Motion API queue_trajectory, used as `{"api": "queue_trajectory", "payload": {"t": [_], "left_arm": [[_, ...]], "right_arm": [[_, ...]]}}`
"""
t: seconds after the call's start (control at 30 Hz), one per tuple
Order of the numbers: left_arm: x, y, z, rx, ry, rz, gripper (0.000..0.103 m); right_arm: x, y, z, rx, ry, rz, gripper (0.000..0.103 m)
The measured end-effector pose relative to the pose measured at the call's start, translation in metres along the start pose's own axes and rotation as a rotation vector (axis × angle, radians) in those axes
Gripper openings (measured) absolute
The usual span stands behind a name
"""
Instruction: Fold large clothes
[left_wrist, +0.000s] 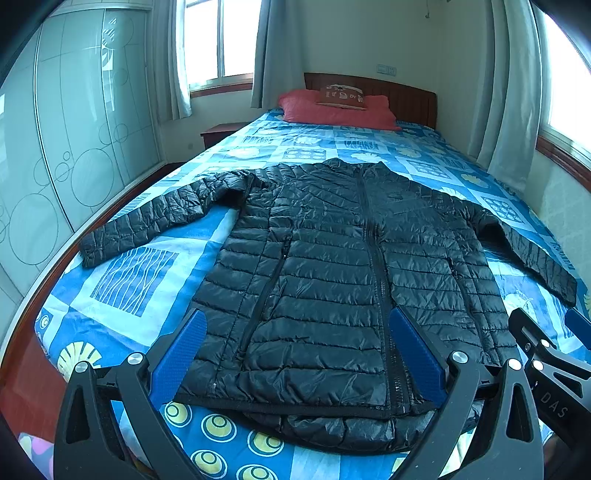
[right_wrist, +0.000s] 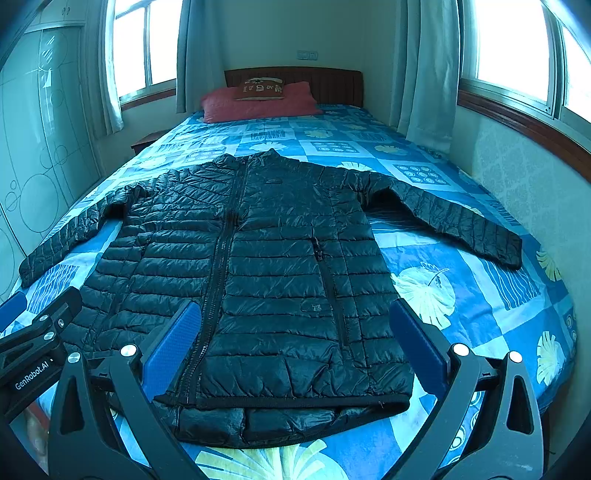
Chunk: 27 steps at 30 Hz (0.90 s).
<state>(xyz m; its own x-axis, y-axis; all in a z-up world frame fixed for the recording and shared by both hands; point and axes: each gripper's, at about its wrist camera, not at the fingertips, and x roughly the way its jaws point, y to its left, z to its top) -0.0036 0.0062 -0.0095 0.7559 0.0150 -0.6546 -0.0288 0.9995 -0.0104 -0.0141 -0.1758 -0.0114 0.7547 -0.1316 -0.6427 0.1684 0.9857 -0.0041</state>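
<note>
Jacket (left_wrist: 332, 266) lies flat, collar toward 12 o'clock, hem nearest both grippers; left gripper (left_wrist: 295, 358) and right gripper (right_wrist: 295, 350) hover spread wide, empty, equally near.

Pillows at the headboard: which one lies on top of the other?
The small brown pillow with the pale print; it rests on the larger red pillow, which lies flat on the bed.
</note>
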Motion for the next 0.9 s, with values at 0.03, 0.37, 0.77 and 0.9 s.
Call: {"api": "queue_trajectory", "payload": {"t": [0.03, 0.37, 0.77, 0.9], "left_arm": [[0.0, -0.0005, 0.0003, 0.0, 0.0, 0.0, 0.098], [0.0002, -0.0004, 0.0014, 0.0, 0.003, 0.0, 0.098], [-0.0008, 0.0013, -0.002, -0.001, 0.008, 0.002, 0.098], [-0.0003, 0.0015, -0.0015, 0.0, 0.009, 0.002, 0.098]], "right_arm": [[0.0, 0.0002, 0.0001, 0.0, 0.0, -0.001, 0.101], [0.0001, 0.0026, 0.001, -0.001, -0.001, 0.0, 0.101], [0.0028, -0.0004, -0.0022, -0.002, 0.001, 0.0, 0.101], [0.0035, 0.0003, -0.0013, -0.002, 0.003, 0.0, 0.101]]}}
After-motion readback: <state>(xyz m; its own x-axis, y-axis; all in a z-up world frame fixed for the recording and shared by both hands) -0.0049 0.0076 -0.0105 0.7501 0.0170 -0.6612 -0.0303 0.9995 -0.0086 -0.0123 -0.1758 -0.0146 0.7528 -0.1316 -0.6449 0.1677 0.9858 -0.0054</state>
